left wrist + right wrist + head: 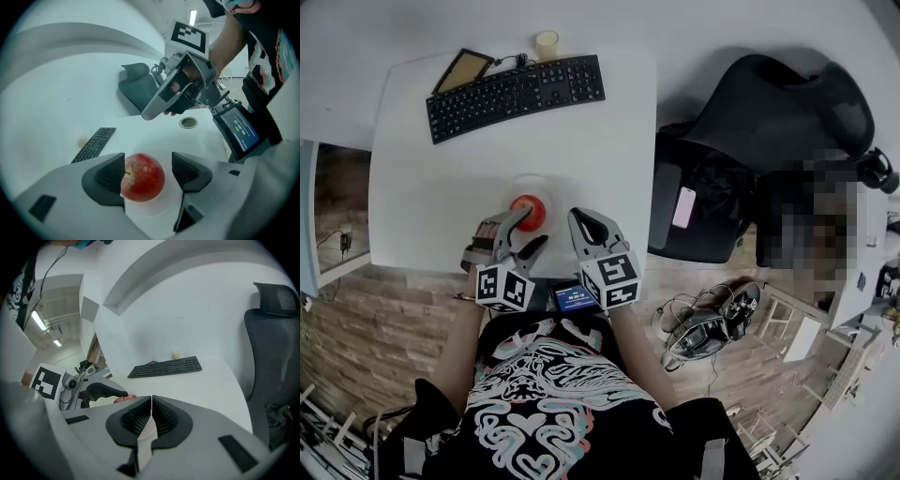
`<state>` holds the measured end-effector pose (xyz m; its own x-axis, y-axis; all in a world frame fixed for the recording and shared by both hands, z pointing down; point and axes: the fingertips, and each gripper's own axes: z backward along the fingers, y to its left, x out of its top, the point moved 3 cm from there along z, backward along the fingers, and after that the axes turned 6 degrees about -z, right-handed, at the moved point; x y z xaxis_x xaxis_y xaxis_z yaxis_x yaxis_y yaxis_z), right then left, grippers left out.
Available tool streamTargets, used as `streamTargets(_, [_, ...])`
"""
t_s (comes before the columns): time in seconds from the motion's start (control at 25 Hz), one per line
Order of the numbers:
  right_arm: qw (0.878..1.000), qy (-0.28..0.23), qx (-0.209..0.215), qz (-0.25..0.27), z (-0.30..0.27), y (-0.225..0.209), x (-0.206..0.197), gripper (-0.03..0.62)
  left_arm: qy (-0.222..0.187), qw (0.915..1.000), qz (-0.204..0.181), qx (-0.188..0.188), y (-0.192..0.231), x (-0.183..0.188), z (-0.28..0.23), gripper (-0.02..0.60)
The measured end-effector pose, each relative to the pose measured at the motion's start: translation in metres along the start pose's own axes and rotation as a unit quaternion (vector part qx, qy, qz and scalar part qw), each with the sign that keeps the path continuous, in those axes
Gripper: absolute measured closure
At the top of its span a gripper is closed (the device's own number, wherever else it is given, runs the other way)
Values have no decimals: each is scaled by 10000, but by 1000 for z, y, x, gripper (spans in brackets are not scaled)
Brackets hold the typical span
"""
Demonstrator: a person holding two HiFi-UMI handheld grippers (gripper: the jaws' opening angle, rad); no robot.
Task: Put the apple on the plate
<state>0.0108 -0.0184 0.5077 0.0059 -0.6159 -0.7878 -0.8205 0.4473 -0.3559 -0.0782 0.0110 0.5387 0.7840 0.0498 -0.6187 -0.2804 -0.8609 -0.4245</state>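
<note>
A red apple (528,212) (143,177) rests on a pale, translucent plate (532,182) (161,207) near the front edge of the white table. My left gripper (531,231) (147,169) is open and straddles the apple. Its left pad sits at the apple's side, and a gap shows before the right pad. My right gripper (580,223) (151,401) hovers just right of the plate, shut with nothing between its jaws. In the right gripper view only a sliver of the apple (123,399) shows behind the left gripper (101,390).
A black keyboard (516,94) (165,367) lies at the table's back, with a small cream cup (547,44) and a tablet (464,69) behind it. A black office chair (769,103) stands to the right. A small screen (575,298) hangs at the person's chest.
</note>
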Motion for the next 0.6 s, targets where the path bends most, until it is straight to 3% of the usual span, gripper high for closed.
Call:
streamTargets(0.12, [10000,13,8,4,-1,0,0,565,-221,9994,261,-27,2,6,1,273])
streamTargets(0.6, [10000,4,-44,3,-1,2,-1,565,-691,9952,657,213,14,12,14,275])
